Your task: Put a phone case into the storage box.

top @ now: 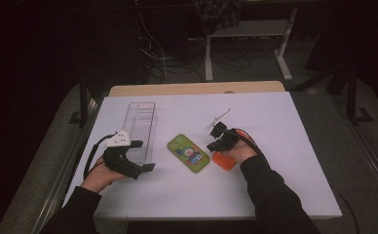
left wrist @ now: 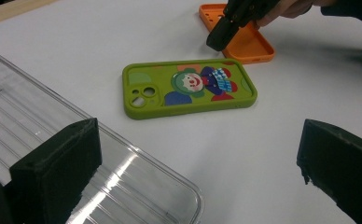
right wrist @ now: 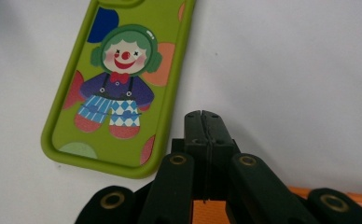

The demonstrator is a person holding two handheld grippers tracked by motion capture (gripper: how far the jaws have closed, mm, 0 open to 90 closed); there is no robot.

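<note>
orange case under the right gripper, green case between the two

the right gripper [top: 215, 140] sits low over the near-left end of an orange phone case [top: 224, 161], which lies hollow side up on the white tabletop [top: 274, 146]. in the right gripper view its fingers [right wrist: 202, 135] are pressed together, tips just past the orange rim and pointing toward the green case; whether they pinch the rim's edge or merely rest closed over it cannot be told. seen from the left gripper view, a black fingertip comes down at the orange case's left rim.

the green phone case [top: 188, 153], printed with a clown, lies flat and face up just left of the orange one, apart from it. its long axis runs diagonally, camera cutout toward the far left, bottom end toward the near right, and that bottom end is the part nearest the right gripper's tips.

the left gripper [top: 143, 156] hovers at the near end of a clear plastic tray [top: 141, 127], fingers [left wrist: 58, 168] spread wide and holding nothing, aimed across the tabletop at the green case. the right hand is plainly nearer the orange case, so the next move likely turns on lifting it by that left rim.
</note>
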